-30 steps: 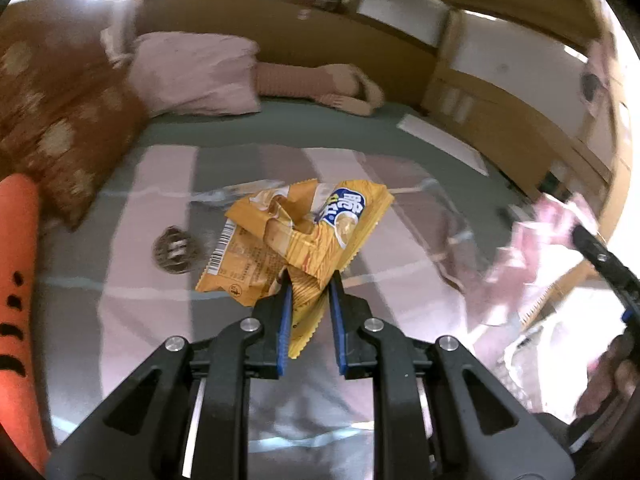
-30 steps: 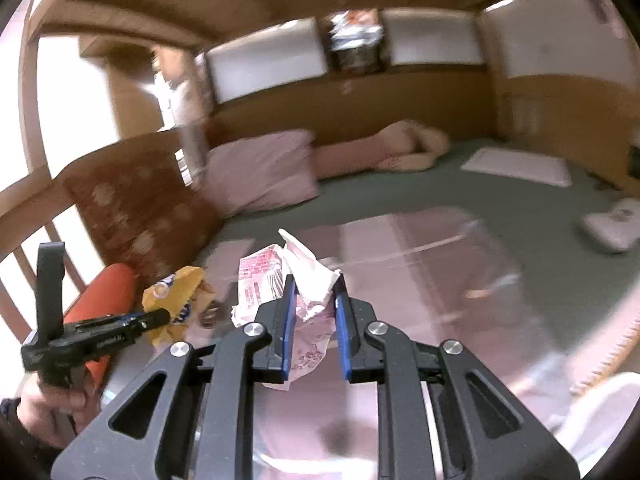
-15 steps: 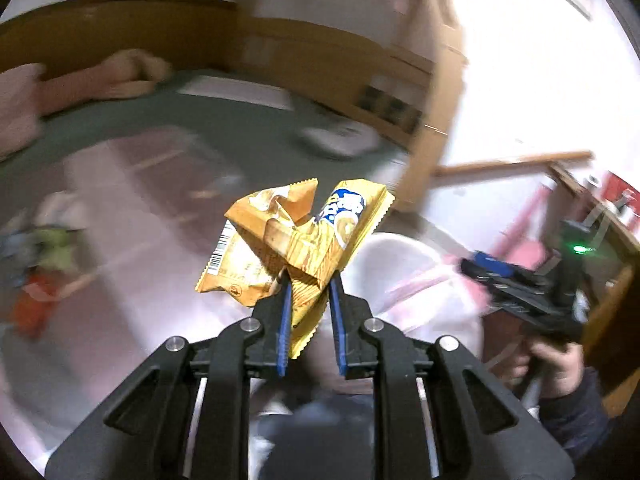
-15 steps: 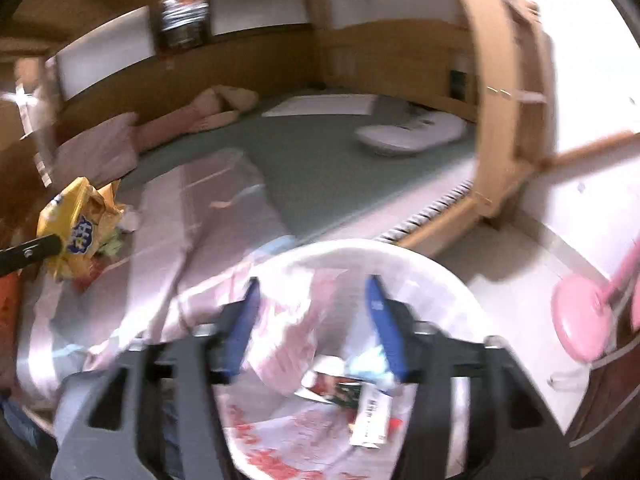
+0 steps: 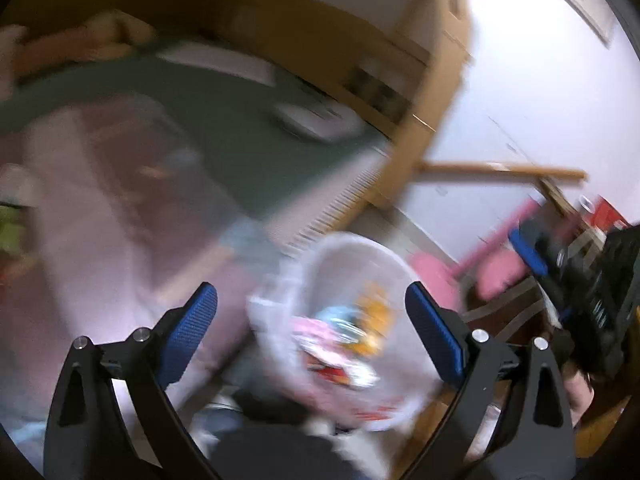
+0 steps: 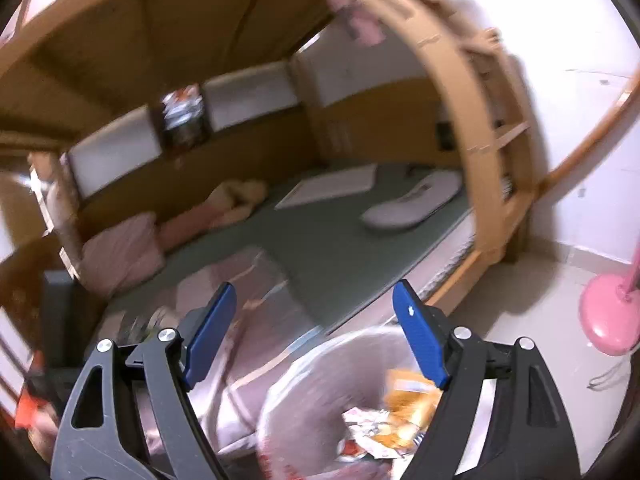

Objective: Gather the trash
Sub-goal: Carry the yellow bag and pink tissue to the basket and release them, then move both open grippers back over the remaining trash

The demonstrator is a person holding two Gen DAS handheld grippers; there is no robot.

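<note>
A white trash bin [image 5: 352,248] lined with a clear bag stands on the floor beside the bed. Inside it lie the orange snack bag [image 5: 372,320] and the pink-and-white wrapper [image 5: 320,336]. My left gripper [image 5: 312,312] hangs over the bin, its jaws opening wide with nothing between them. In the right wrist view the bin [image 6: 304,368] sits low, with the orange bag [image 6: 412,408] and white wrapper [image 6: 364,420] in it. My right gripper [image 6: 314,336] is above it, jaws opening and empty. The right gripper also shows at the right edge of the left wrist view [image 5: 568,264].
The bed [image 6: 328,256] with a green sheet and a pink striped blanket [image 5: 80,240] fills the left. A wooden bed frame post [image 6: 492,184] rises beside the bin. A pink fan base [image 6: 608,312] stands on the floor at right. Loose items lie at the blanket's left edge [image 5: 12,224].
Both grippers swung from the bed to over the bin. The left gripper let go of the orange snack bag and the right let go of the pink wrapper; both now lie in the bin.
</note>
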